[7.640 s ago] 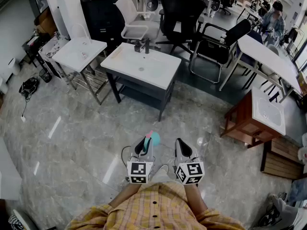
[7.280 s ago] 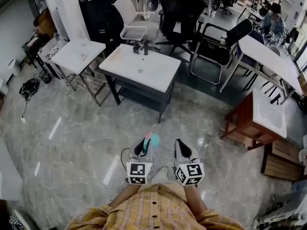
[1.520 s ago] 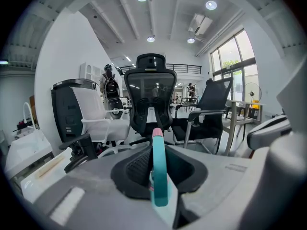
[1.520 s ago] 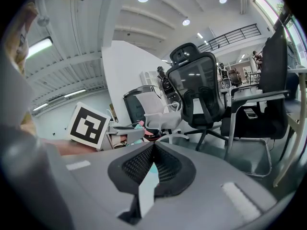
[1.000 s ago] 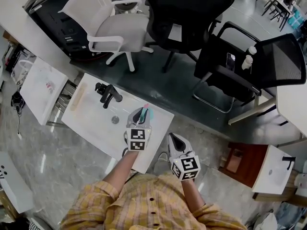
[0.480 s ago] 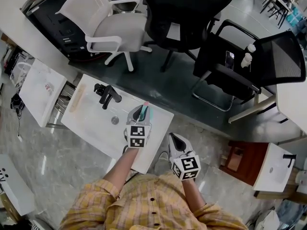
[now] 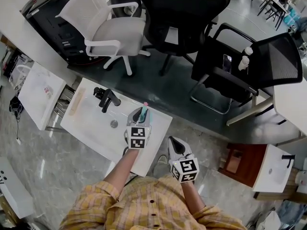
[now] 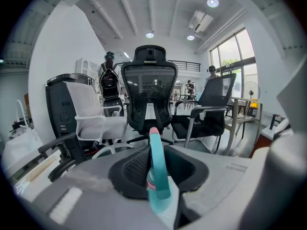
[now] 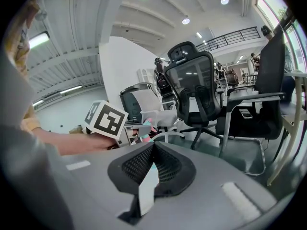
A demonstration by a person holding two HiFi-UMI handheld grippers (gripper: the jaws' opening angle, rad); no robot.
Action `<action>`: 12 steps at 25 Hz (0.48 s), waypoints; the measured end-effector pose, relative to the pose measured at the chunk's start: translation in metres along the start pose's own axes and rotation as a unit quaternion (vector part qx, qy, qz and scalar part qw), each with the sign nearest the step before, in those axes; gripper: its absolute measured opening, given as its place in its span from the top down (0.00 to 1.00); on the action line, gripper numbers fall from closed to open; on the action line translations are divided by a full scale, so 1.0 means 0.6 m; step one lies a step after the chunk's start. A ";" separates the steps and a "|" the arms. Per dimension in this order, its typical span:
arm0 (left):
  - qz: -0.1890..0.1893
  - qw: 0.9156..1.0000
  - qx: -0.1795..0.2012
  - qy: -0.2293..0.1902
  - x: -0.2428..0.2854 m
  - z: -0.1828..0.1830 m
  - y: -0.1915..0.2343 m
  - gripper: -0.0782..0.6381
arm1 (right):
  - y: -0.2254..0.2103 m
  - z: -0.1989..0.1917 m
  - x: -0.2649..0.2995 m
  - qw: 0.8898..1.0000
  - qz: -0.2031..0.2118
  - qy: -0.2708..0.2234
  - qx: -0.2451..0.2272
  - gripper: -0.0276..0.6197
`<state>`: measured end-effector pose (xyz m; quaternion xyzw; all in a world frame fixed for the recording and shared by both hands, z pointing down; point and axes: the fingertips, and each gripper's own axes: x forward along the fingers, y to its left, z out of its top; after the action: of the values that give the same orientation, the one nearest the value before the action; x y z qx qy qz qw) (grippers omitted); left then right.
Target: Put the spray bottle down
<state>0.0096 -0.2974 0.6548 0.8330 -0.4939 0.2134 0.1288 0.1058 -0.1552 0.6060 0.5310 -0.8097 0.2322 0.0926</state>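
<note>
The spray bottle (image 7: 144, 112) is teal with a pink tip and stands upright between the jaws of my left gripper (image 7: 140, 115). It is over the right end of the white sink top (image 7: 91, 128), near the far edge. In the left gripper view the bottle's teal head (image 8: 158, 169) fills the middle of the left gripper (image 8: 154, 172). The jaws are opening, and a dark gap shows on the bottle's right side. My right gripper (image 7: 171, 141) hangs lower and to the right, off the sink top. Its pads meet with nothing between them (image 9: 153, 148).
A black faucet (image 7: 106, 96) and a drain sit left of the bottle on the sink top. Beyond the top stand a white mesh chair (image 7: 108, 28) and black office chairs (image 7: 184, 13). A second white sink unit (image 7: 41, 87) is at the left, and a wooden one (image 7: 259, 169) at the right.
Several seconds ago both grippers hung over bare floor, far from the sink top. Now the left one, with the bottle, is over its right end. Over the last second almost nothing has shifted.
</note>
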 end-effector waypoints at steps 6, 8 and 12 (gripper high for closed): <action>0.006 1.000 -0.002 -0.001 -0.002 0.003 0.003 0.75 | 0.009 -0.003 -0.005 1.000 -0.001 0.000 -0.001 0.95; 0.007 1.000 -0.002 -0.001 -0.006 0.004 0.004 0.74 | 0.013 -0.003 -0.006 1.000 -0.001 -0.001 -0.002 0.95; 0.006 1.000 -0.002 -0.003 -0.017 0.007 0.003 0.73 | 0.024 0.001 -0.012 1.000 -0.001 -0.006 -0.003 0.95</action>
<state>0.0046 -0.2922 0.6460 0.8302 -0.5001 0.2105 0.1279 0.0958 -0.1450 0.5990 0.5327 -0.8104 0.2268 0.0899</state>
